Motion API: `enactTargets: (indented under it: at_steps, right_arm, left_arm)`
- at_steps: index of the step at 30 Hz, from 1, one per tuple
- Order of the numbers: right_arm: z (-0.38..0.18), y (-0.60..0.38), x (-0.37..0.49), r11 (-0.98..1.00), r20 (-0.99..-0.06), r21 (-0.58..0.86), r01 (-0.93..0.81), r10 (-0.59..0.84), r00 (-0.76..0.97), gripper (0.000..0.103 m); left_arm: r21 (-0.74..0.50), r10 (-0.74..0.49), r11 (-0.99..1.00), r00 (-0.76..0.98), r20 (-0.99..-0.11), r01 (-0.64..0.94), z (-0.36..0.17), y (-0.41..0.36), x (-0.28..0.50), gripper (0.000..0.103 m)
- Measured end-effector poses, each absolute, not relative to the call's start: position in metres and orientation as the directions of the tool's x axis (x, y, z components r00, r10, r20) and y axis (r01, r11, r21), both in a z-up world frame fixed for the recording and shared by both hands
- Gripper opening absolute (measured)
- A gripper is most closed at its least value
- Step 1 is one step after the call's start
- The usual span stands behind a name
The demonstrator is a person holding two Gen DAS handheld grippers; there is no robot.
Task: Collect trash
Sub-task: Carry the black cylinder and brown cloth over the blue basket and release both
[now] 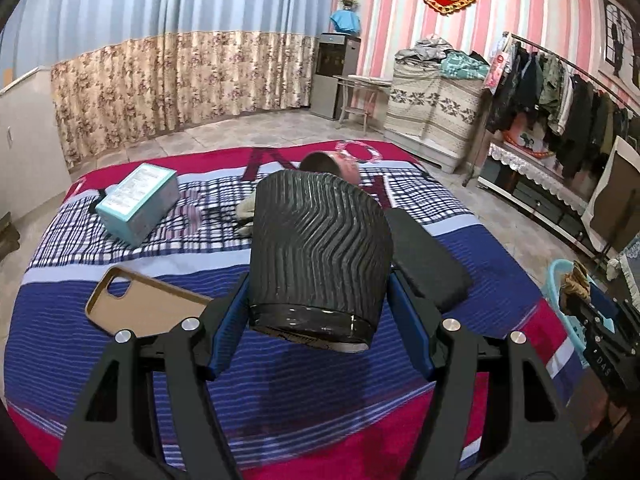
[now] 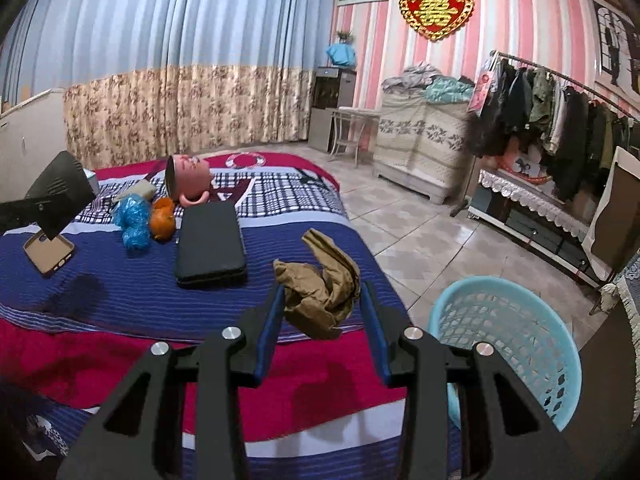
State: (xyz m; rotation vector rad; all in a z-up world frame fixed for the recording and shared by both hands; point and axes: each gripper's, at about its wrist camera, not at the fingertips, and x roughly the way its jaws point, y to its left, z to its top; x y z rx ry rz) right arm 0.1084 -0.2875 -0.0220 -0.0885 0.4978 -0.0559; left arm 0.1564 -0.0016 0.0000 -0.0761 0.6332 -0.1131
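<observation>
My left gripper (image 1: 320,304) is shut on a black ribbed bin (image 1: 320,252) and holds it tilted above the bed; the bin also shows at the left of the right wrist view (image 2: 60,196). My right gripper (image 2: 322,304) is shut on a crumpled tan rag (image 2: 324,292) above the bed's right edge. A blue crumpled plastic wrapper (image 2: 132,216) and an orange peel (image 2: 162,218) lie on the bed (image 2: 120,300) further back.
A light blue laundry basket (image 2: 516,340) stands on the floor right of the bed. On the bed lie a black case (image 2: 210,240), a tan phone case (image 1: 140,300), a teal box (image 1: 138,204) and a pink mannequin head (image 2: 190,180). A clothes rack (image 2: 560,112) stands right.
</observation>
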Motion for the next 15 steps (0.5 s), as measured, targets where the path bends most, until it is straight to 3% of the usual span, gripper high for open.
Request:
enactTargets:
  at_steps: [8,15]
  right_arm:
    - [-0.007,-0.342,0.088,0.991,-0.432,0.040,0.130,-0.100,0.896,0.039]
    - [-0.003,-0.410,0.055,0.960,-0.425,0.030,0.280,-0.241,0.872,0.039]
  left_arm:
    - [-0.071,-0.193,0.981,0.829,-0.526,0.183,0.027,-0.056,0.164,0.066]
    - [-0.070,-0.347,0.931,0.814,-0.466,0.358,0.048,-0.141,0.170,0.066]
